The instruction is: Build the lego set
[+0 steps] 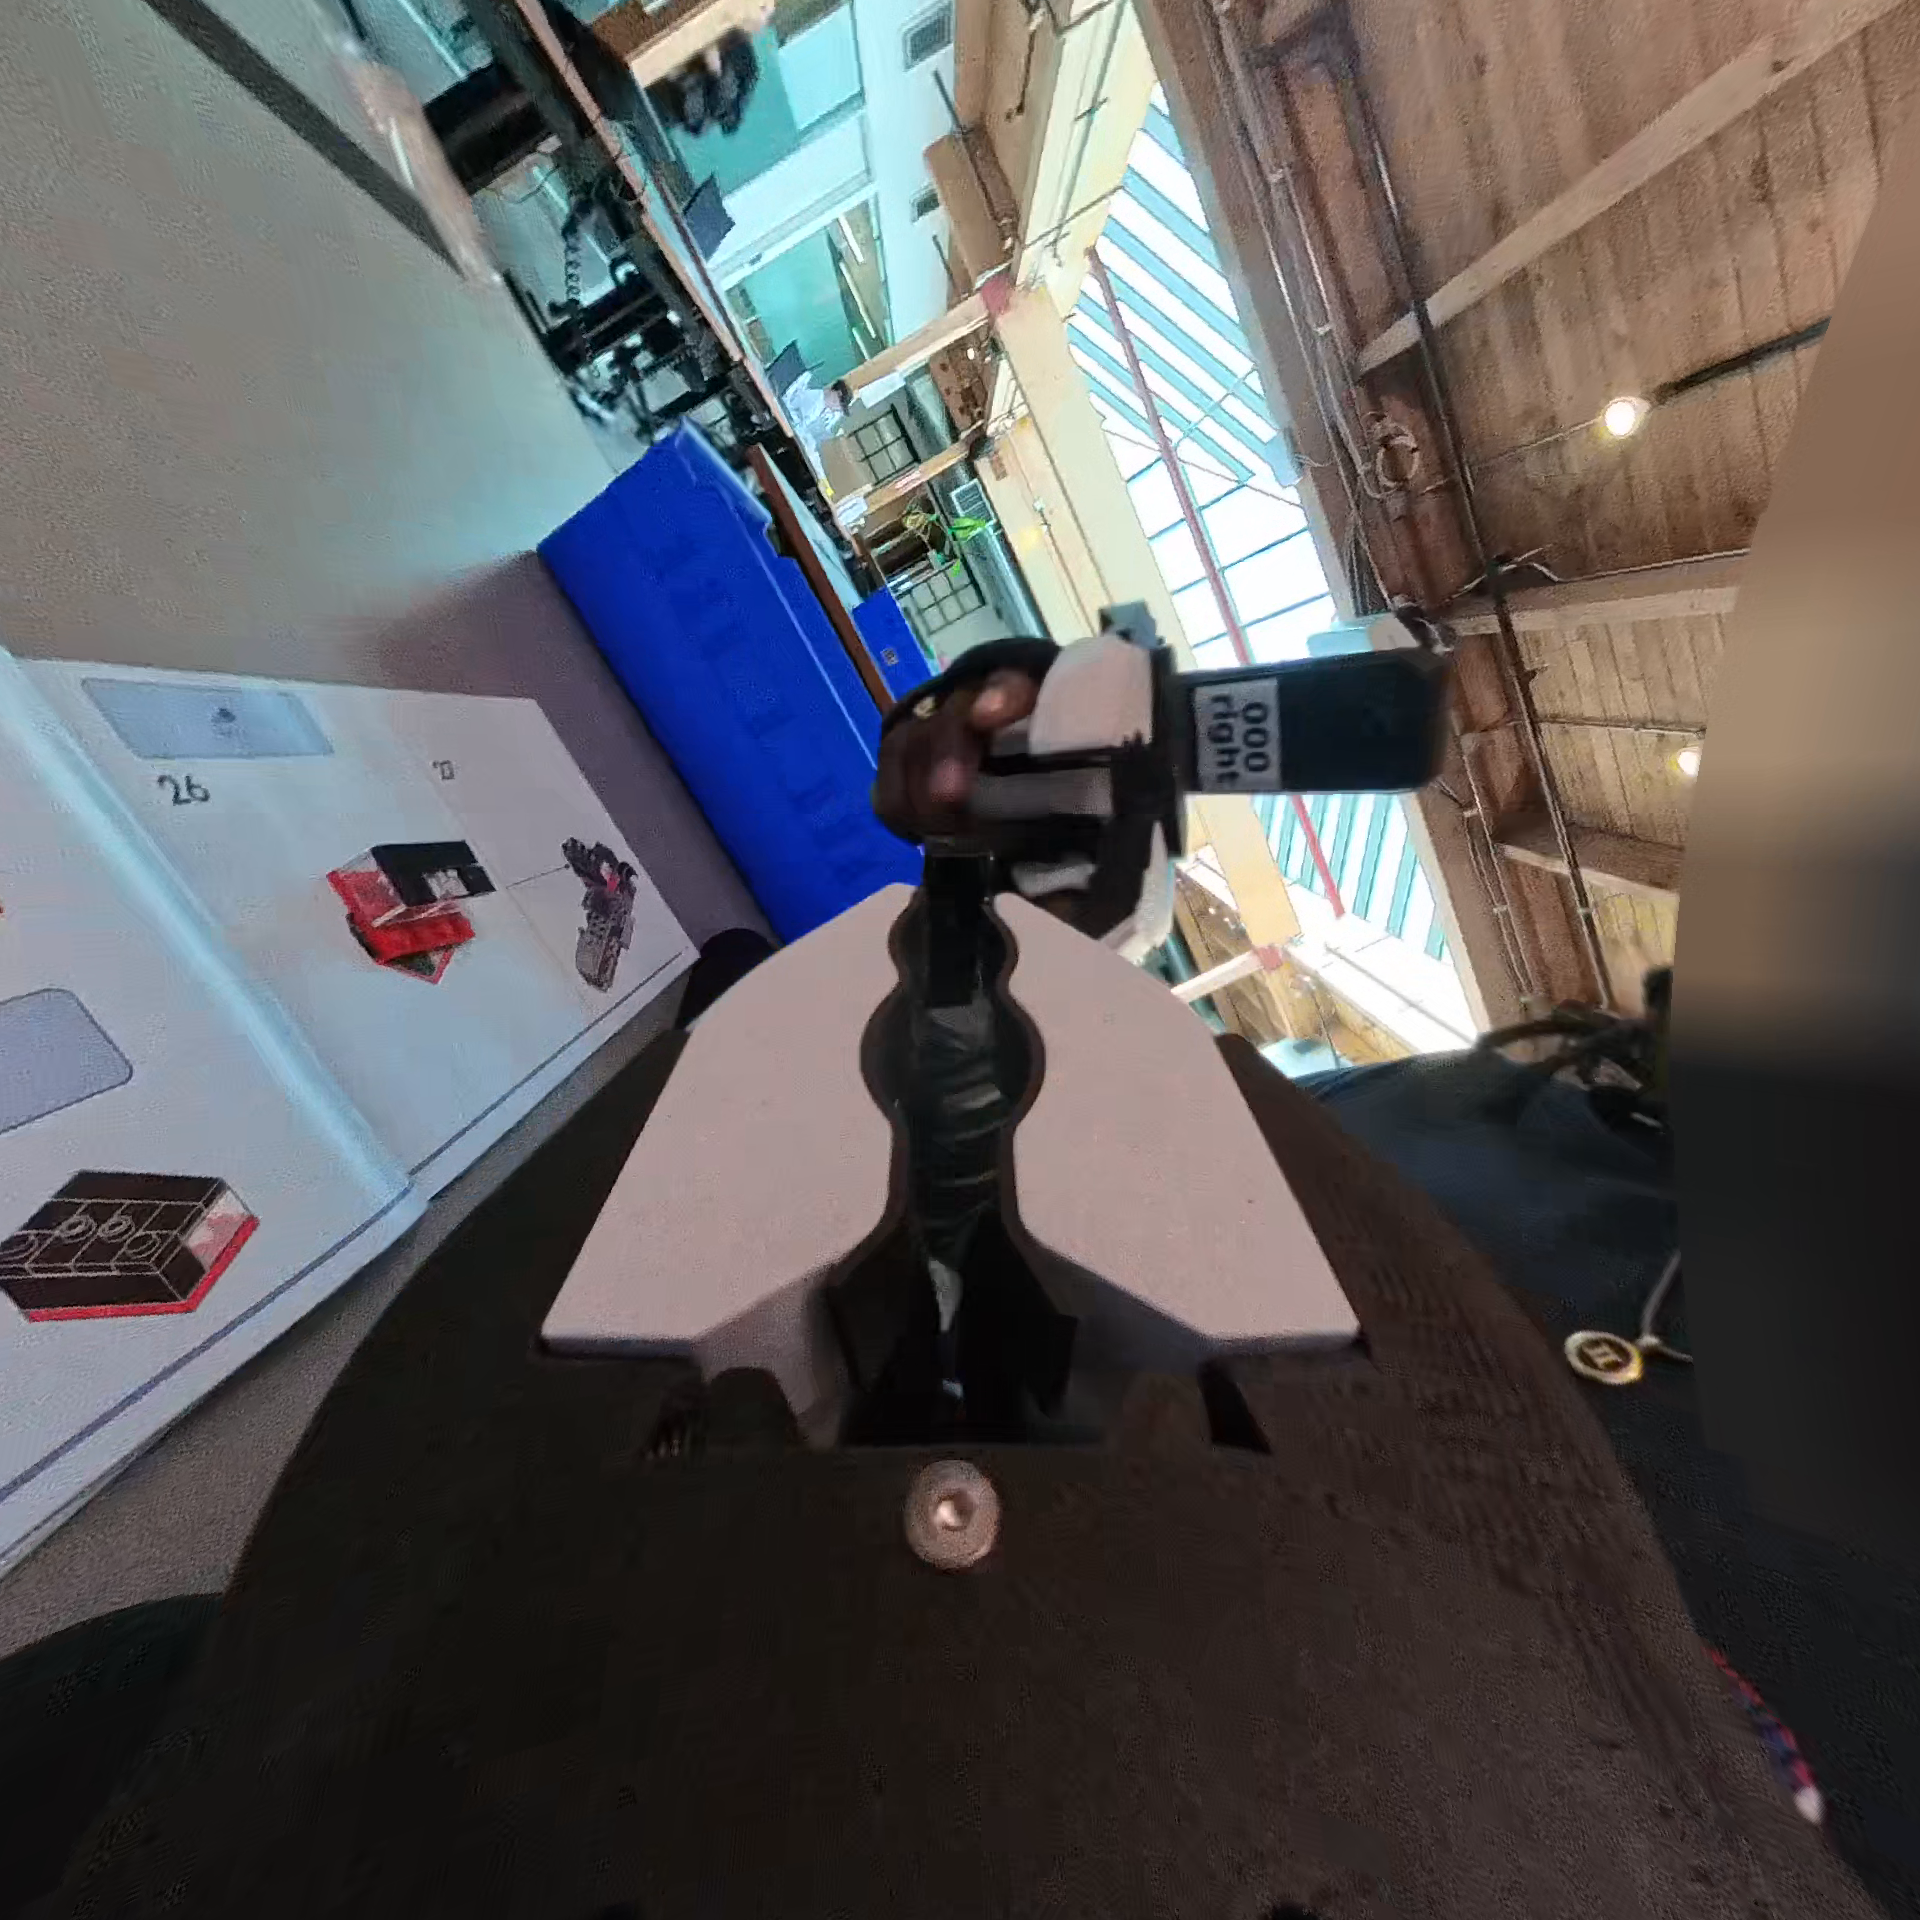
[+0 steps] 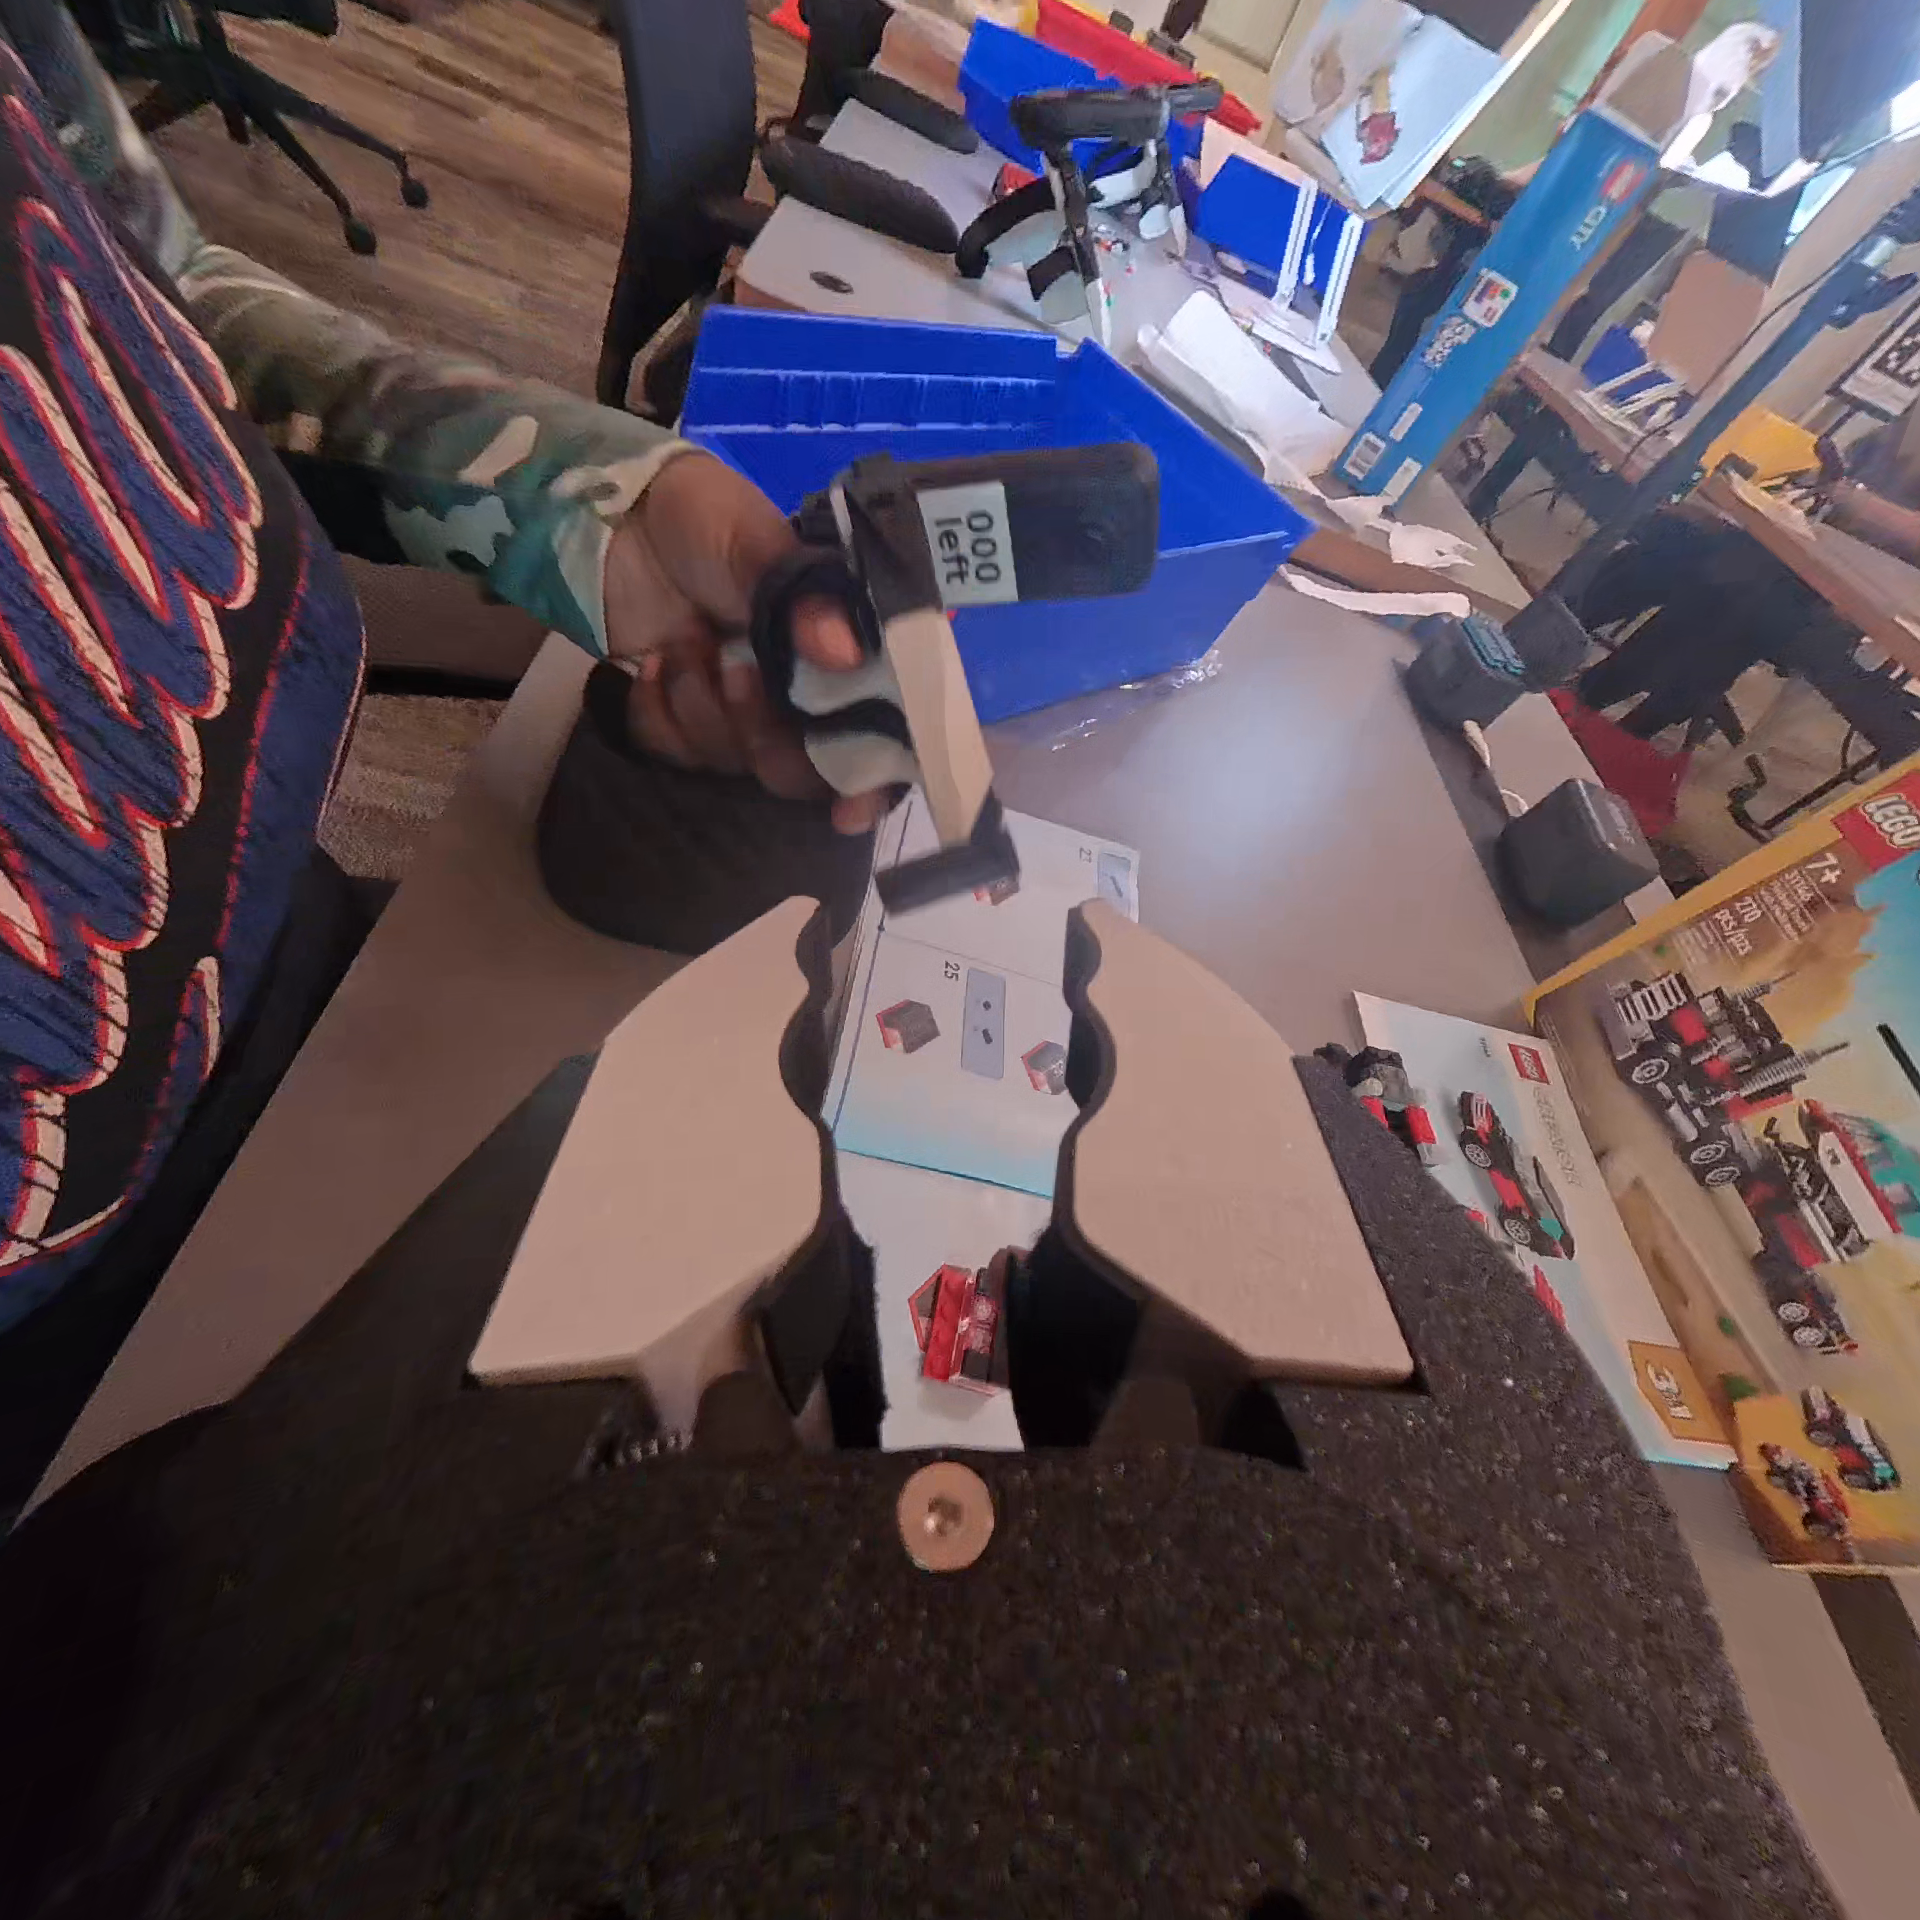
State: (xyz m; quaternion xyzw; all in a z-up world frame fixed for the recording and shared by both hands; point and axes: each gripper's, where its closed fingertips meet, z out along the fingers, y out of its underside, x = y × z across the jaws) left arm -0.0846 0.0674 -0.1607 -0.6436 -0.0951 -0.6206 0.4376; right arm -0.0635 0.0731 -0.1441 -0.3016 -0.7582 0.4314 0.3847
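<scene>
My left gripper (image 1: 951, 914) is shut on a black lego piece (image 1: 954, 1039), seen edge-on between the grey fingers. It also shows in the right wrist view (image 2: 940, 821), held by a hand above the table, with the black flat piece (image 2: 945, 878) at its tip. My right gripper (image 2: 945, 935) is open and empty, its jaws wide apart. Between and below them a small red and black lego assembly (image 2: 961, 1330) sits on the open instruction booklet (image 2: 966, 1049). The right gripper (image 1: 1070, 821) appears ahead of the left one in the left wrist view.
A blue bin (image 2: 935, 416) stands on the grey table (image 2: 1299, 779) behind the booklet. A lego box (image 2: 1714, 1091), a second booklet (image 2: 1507, 1195) and a small built model (image 2: 1392, 1091) lie at the right. Black boxes (image 2: 1569, 862) sit farther back. A person's torso is at the left.
</scene>
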